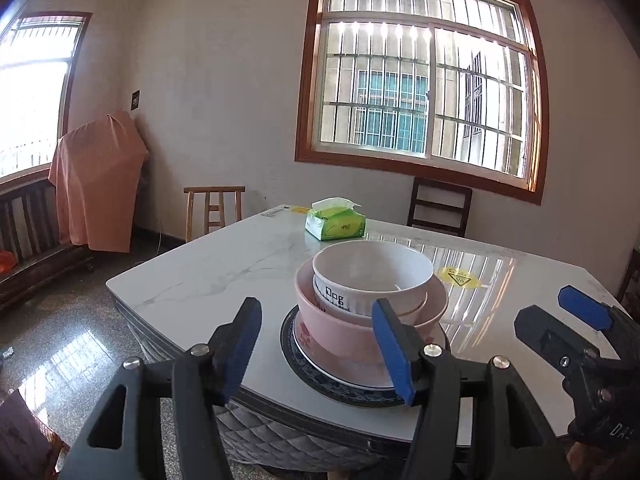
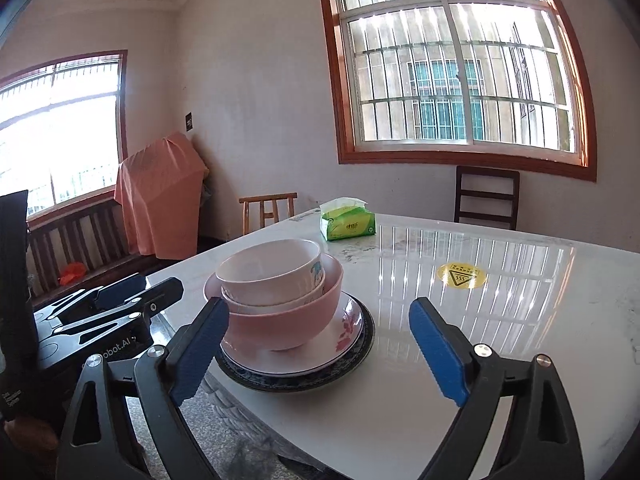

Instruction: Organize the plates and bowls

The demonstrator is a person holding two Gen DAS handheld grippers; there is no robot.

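You're in a plain white-walled room with two barred, brown-framed windows, standing at a glossy white marble-look table (image 1: 224, 264) that throws back a lot of window glare.

From your left wrist camera: the dishes sit as one stack near the table's front edge. At the bottom there's a dark blue-rimmed plate (image 1: 296, 364), then a white plate with red flowers (image 1: 308, 344), then a pink ceramic bowl (image 1: 340, 328), and nested in that a white bowl with "Dog" printed on its side (image 1: 372, 276), with what looks like another white bowl rim tucked under it. Your left gripper (image 1: 320, 344) hangs right in front of the stack, blue pads spread wide and nothing between them; the right-hand pad overlaps the pink bowl in the picture, but I can't tell whether it touches. Your right gripper (image 1: 576, 320) pokes in at the right edge, beside the stack. Further back on the table sits a green tissue pack (image 1: 335, 225) and a round yellow warning sticker (image 1: 460, 278).

From your right wrist camera: same stack, now left of centre, pink bowl (image 2: 280, 320) sitting on the flowered plate (image 2: 344, 336). Your right gripper (image 2: 320, 348) is wide open too, holding nothing, with its left pad just in front of the stack. The left gripper (image 2: 136, 296) lies off to the left. An orange cloth (image 2: 160, 192) covers something in the corner.
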